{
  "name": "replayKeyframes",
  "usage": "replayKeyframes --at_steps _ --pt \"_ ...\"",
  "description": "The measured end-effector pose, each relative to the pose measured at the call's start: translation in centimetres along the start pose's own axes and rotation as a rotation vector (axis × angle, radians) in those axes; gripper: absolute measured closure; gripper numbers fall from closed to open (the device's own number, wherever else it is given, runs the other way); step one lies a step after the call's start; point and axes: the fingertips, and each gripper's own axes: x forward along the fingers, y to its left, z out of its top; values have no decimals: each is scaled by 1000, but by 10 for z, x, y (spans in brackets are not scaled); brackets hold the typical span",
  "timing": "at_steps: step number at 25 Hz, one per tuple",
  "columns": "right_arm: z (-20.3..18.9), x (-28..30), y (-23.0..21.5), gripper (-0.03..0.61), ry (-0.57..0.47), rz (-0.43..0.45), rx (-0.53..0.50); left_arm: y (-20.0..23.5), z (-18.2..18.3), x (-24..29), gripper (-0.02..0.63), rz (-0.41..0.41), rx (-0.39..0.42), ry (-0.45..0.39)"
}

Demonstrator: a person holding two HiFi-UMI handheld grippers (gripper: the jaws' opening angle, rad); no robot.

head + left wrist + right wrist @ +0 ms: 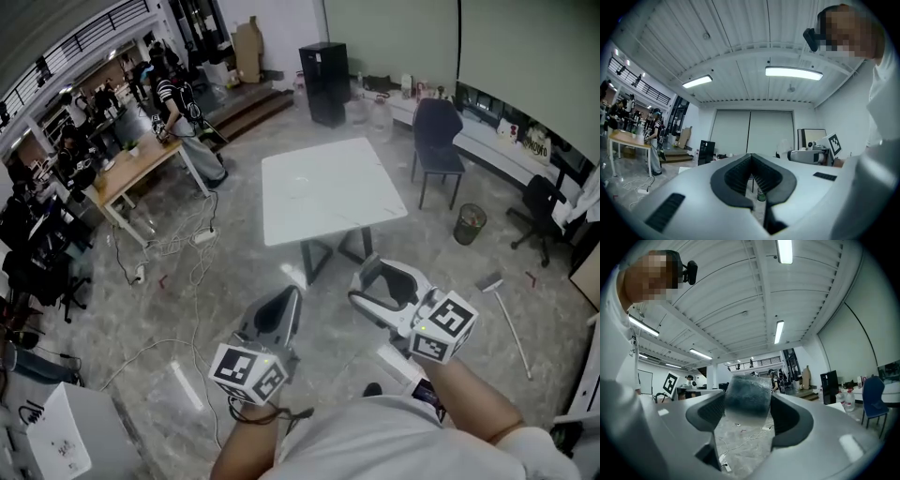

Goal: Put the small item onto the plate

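The small item [746, 401] is off the ground and in the grip. In the right gripper view it sits at frame centre, a short dark see-through drum pinched between the two pads of the right hand-held gripper [747, 409]. The jaws are clamped on its curved sides, one pad on each flank. Its long axis looks to run up and down the frame, crosswise to the squeeze, with the top leaning a touch to the right. Which end is the open one, if either, is not clear.

So the right hand is the one that matters here, because the item lies nowhere else but inside its jaws. The left hand-held gripper [751, 156] has its jaws closed tip to tip with nothing between them, and it sits low in the head view, just left of its partner.

Moving outward, the white tabletop [328, 202] lies straight ahead in the upper middle of the head view, well apart from both grippers, with open floor [141, 309] between. There is a faint ring [298, 185] on its left half. That may be the plate, but it is too pale to call.

My read is that the carry comes first — the item has to travel forward and up-frame to that tabletop, kept upright, before any release.
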Motion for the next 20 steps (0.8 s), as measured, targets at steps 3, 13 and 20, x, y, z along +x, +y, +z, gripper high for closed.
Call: replayKeyframes --at_steps 3,13,20 --pt "3 5 -32 282 2 19 -4 6 -3 30 607 20 2 -5" --pt "-13 45 -115 282 32 40 30 64 -13 106 607 71 -19 -6" --pt "-16 121 -171 284 51 25 17 145 -11 170 607 46 -38 -9"
